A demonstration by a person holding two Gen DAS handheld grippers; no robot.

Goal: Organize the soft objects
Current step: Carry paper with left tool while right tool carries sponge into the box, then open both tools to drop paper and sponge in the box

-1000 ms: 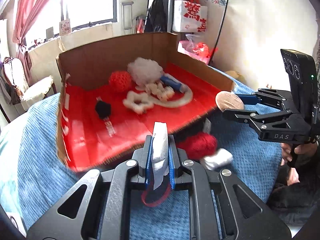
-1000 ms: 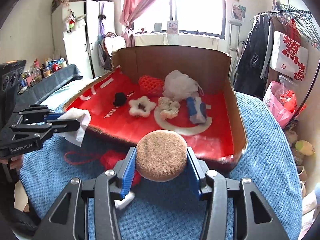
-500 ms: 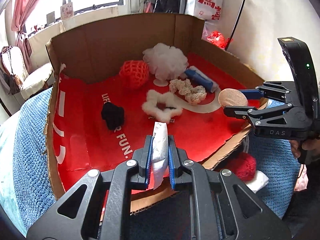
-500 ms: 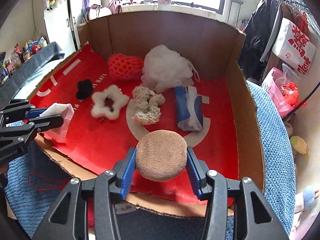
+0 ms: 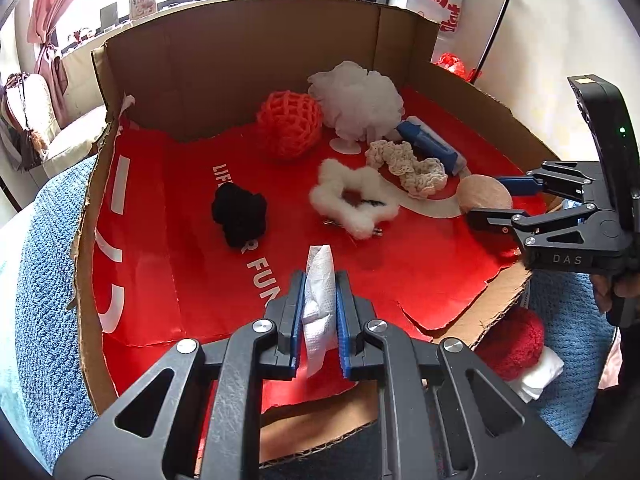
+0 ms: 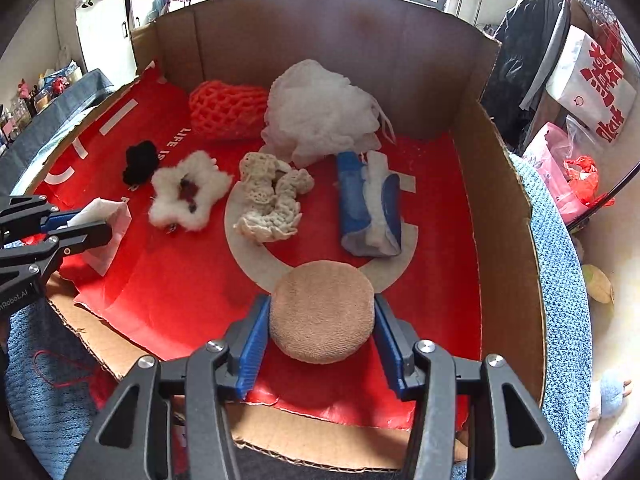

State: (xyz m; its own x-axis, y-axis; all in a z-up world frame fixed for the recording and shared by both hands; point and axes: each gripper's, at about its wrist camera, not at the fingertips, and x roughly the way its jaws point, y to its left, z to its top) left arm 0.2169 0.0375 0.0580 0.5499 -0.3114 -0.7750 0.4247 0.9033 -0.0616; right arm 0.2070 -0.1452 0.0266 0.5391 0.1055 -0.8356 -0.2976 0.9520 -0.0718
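A cardboard box [image 5: 224,80] lined in red lies open on a blue blanket. My left gripper [image 5: 319,292] is shut on a white tissue [image 5: 320,264] and hangs over the box's front left part; the right wrist view shows this gripper [image 6: 80,224] with the tissue [image 6: 104,216] at the left edge. My right gripper [image 6: 322,312] is shut on a round tan puff [image 6: 322,304] above the red floor near the front right, and the left wrist view shows it [image 5: 484,198] too. Inside lie a red net sponge [image 5: 290,124], a white mesh pouf [image 5: 356,100], a cream crochet scrunchie [image 6: 272,196], a fluffy white scrunchie [image 5: 352,204], a black scrunchie [image 5: 240,212] and a blue and white pack [image 6: 368,204].
Outside the box's front edge a red woolly ball [image 5: 512,344] and a white wad [image 5: 540,372] rest on the blue blanket [image 5: 48,240]. The box's tall back wall [image 6: 320,40] and right wall [image 6: 504,208] close it in. A clothes rack and bags stand behind at the right.
Both grippers have moved forward and down, from in front of the box to over its red floor, still holding the tissue and the puff. The things in the box lie as before.
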